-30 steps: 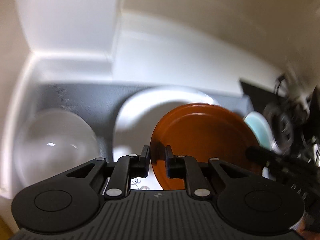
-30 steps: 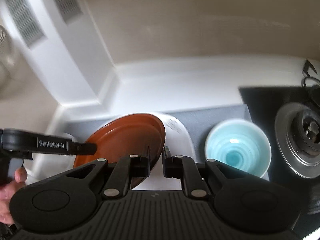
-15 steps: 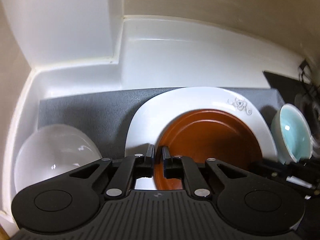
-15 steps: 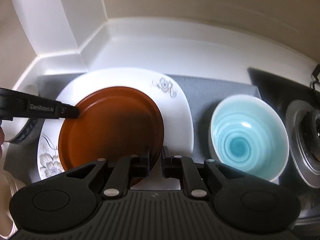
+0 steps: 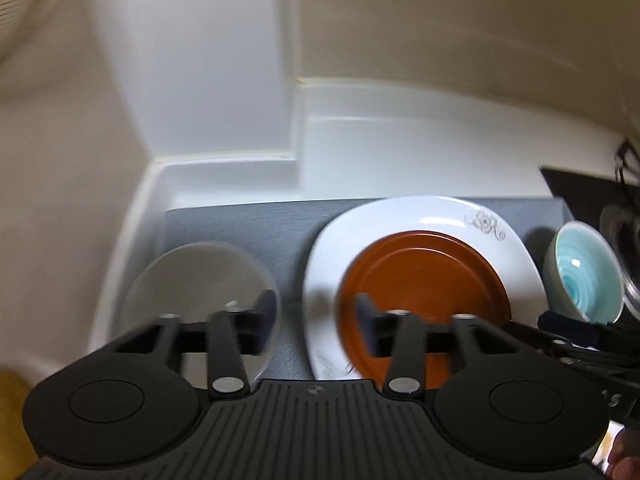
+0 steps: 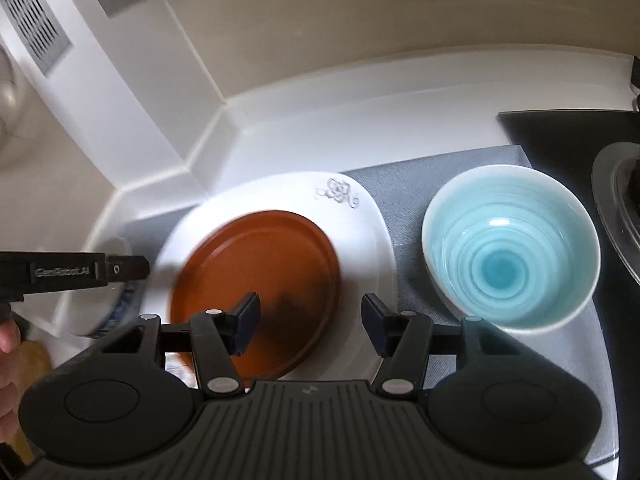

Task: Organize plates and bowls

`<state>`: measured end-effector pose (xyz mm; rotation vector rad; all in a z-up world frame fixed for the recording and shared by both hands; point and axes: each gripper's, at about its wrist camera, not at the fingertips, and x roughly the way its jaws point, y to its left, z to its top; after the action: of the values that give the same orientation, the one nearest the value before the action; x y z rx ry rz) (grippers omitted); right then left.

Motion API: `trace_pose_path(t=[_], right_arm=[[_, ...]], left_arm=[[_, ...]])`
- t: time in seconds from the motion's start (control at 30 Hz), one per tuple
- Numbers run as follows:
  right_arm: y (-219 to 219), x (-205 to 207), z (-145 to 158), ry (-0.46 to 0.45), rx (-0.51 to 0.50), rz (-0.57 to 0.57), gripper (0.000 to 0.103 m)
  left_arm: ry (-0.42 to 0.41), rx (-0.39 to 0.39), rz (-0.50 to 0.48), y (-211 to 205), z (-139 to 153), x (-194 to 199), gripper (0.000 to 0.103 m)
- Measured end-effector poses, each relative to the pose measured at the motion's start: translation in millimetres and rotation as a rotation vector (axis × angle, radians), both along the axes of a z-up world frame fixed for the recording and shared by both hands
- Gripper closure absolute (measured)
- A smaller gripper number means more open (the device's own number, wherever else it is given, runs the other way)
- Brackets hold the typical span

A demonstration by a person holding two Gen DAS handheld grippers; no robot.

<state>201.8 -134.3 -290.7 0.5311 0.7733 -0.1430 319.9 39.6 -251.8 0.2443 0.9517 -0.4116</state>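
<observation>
A brown plate (image 5: 424, 280) lies flat on a large white floral plate (image 5: 400, 216) on the grey mat; both also show in the right wrist view, the brown plate (image 6: 264, 264) on the white plate (image 6: 360, 240). My left gripper (image 5: 316, 308) is open and empty, above the gap between a clear bowl (image 5: 200, 276) and the white plate. My right gripper (image 6: 310, 312) is open and empty over the brown plate's right edge. A light blue bowl (image 6: 512, 248) stands to the right; it also shows in the left wrist view (image 5: 584, 272).
A grey mat (image 5: 248, 224) covers the white counter, bounded by a white wall corner behind. A stove burner (image 6: 620, 196) lies at the far right. The left gripper's arm (image 6: 72, 272) reaches in at the left of the right wrist view, over a blue-rimmed bowl (image 6: 116, 300).
Both grippers held the brown plate, lowered it onto the white plate, then opened and let go. Both have drawn back slightly.
</observation>
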Motion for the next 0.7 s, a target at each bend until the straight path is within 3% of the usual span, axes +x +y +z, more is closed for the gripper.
trace_pose_path(t=[0.07, 0.23, 0.33, 0.47, 0.5, 0.53, 0.57, 0.7], right_arm=[[0, -8, 9, -0.038, 0.012, 0.027, 0.041], [-3, -22, 22, -0.067, 0.070, 0.095, 0.033], [-9, -28, 24, -0.071, 0.161, 0.126, 0.022], [-3, -28, 21, -0.073, 0.214, 0.179, 0.022], [2, -26, 20, -0.073, 0.217, 0.195, 0.022], [7, -23, 18, -0.075, 0.218, 0.209, 0.022], [13, -20, 17, -0.079, 0.217, 0.219, 0.022], [38, -1, 17, -0.072, 0.217, 0.260, 0.022]], left_arm=[[-0.004, -0.031, 0.050, 20, 11, -8, 0.047], [-0.026, -0.094, 0.222, 70, 28, -30, 0.020], [-0.037, -0.105, 0.276, 84, 33, -43, 0.020], [-0.049, -0.132, 0.359, 104, 32, -57, 0.020], [-0.034, -0.127, 0.368, 109, 30, -58, 0.029], [-0.010, -0.128, 0.364, 114, 25, -58, 0.054], [0.018, -0.141, 0.357, 119, 20, -57, 0.063], [0.107, -0.236, 0.440, 147, -2, -38, 0.080]])
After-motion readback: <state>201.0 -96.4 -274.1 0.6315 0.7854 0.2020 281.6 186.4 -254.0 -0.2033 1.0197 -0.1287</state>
